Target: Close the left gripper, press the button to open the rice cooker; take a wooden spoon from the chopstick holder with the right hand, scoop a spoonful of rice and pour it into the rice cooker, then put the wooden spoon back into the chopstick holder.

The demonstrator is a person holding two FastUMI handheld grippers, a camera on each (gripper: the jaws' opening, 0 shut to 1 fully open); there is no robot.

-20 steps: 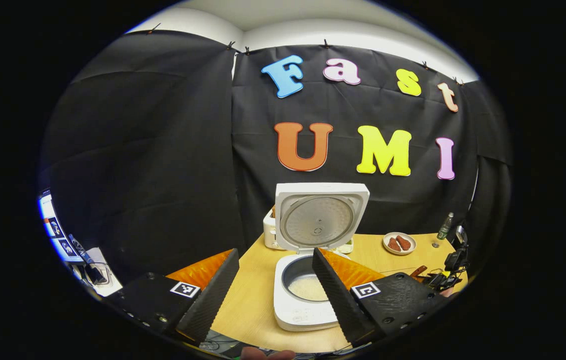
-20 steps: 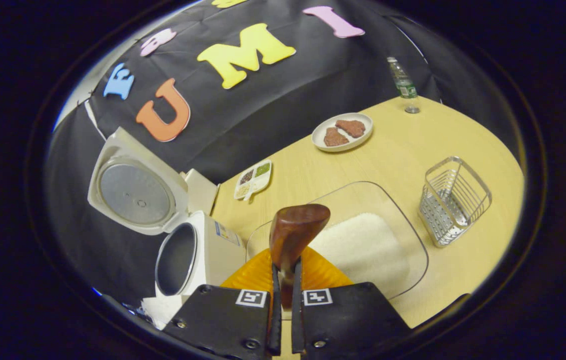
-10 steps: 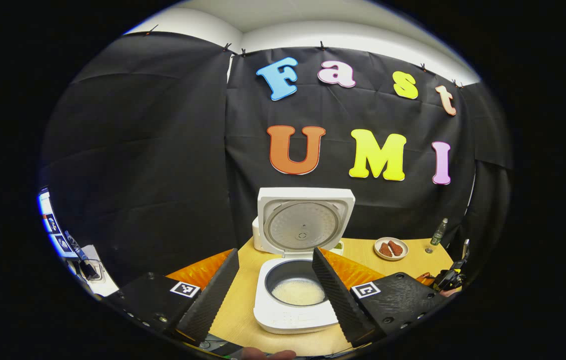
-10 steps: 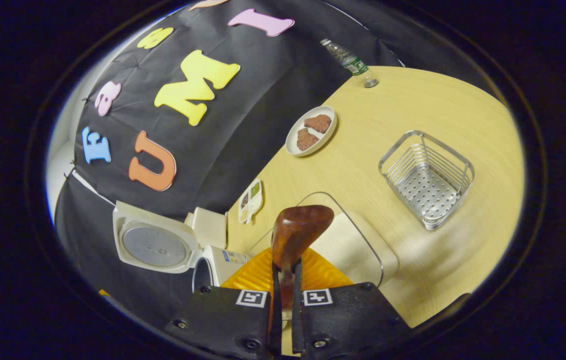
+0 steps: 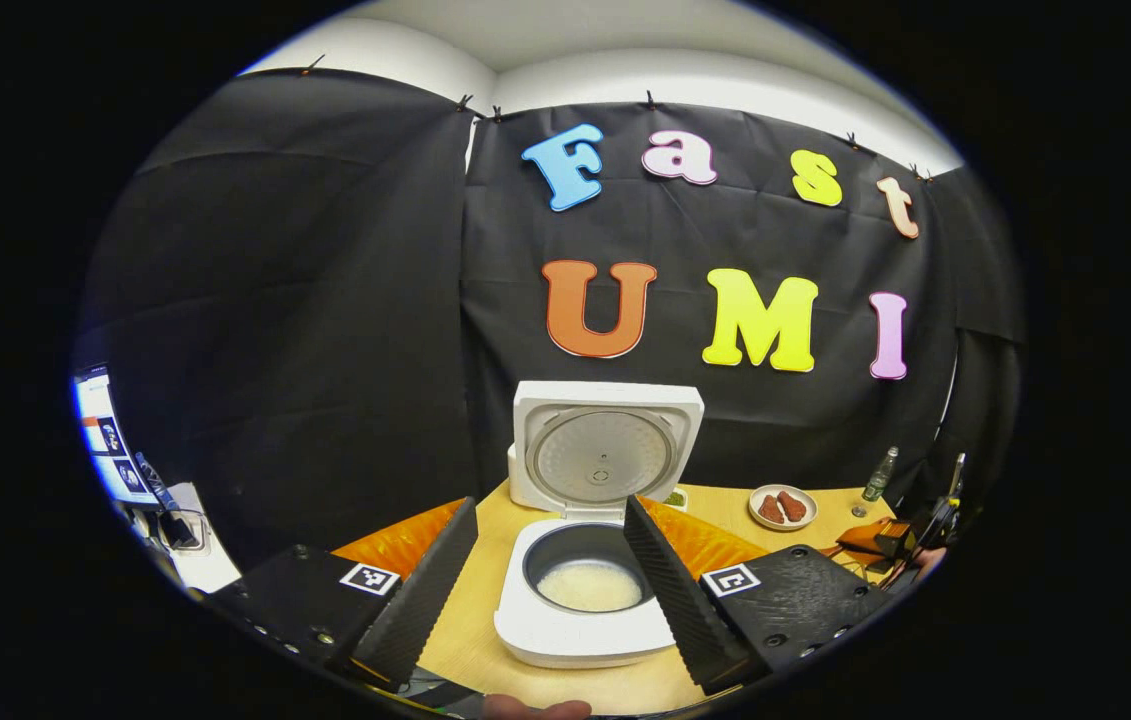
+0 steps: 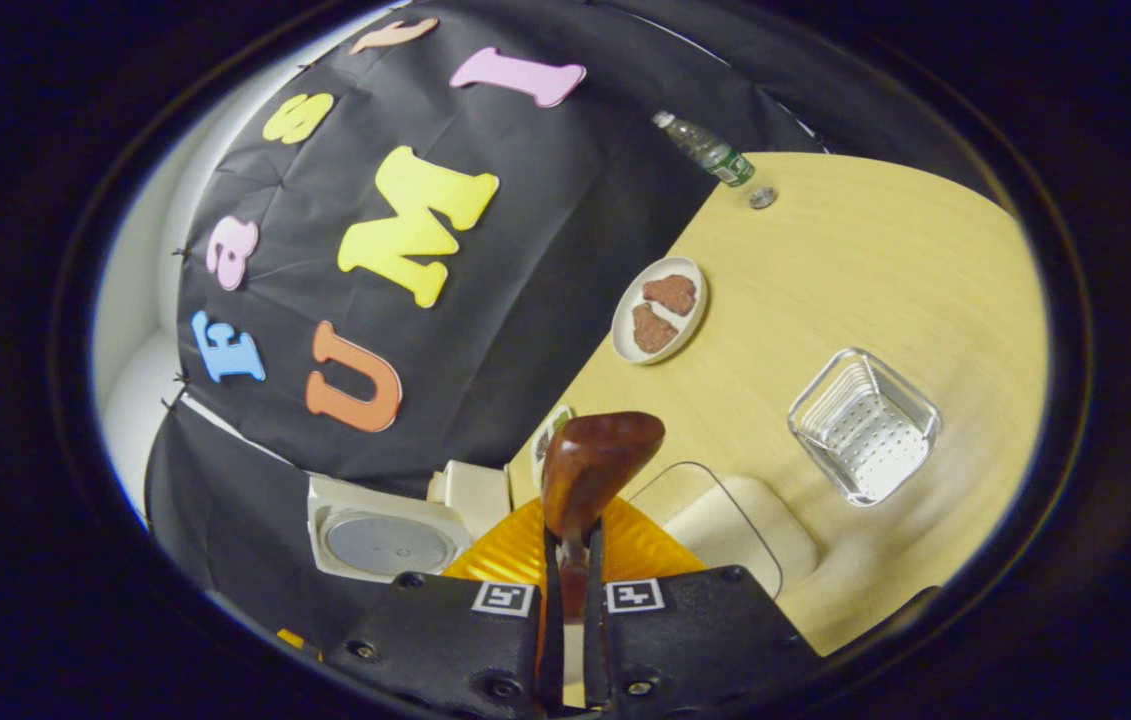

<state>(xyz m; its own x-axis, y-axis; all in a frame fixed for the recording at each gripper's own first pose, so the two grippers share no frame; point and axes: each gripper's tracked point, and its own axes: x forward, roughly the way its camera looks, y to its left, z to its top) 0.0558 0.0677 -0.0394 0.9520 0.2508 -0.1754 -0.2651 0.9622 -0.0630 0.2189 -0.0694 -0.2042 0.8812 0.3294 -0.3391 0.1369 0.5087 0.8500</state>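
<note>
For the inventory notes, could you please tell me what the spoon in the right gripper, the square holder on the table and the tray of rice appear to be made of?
The brown spoon, clamped in the right gripper, looks like glossy varnished wood. The square perforated holder looks like shiny metal, probably steel wire. The shallow rice tray seems clear plastic or glass: only its rim outline shows.

Even bright light, fisheye-warped edges.
</note>
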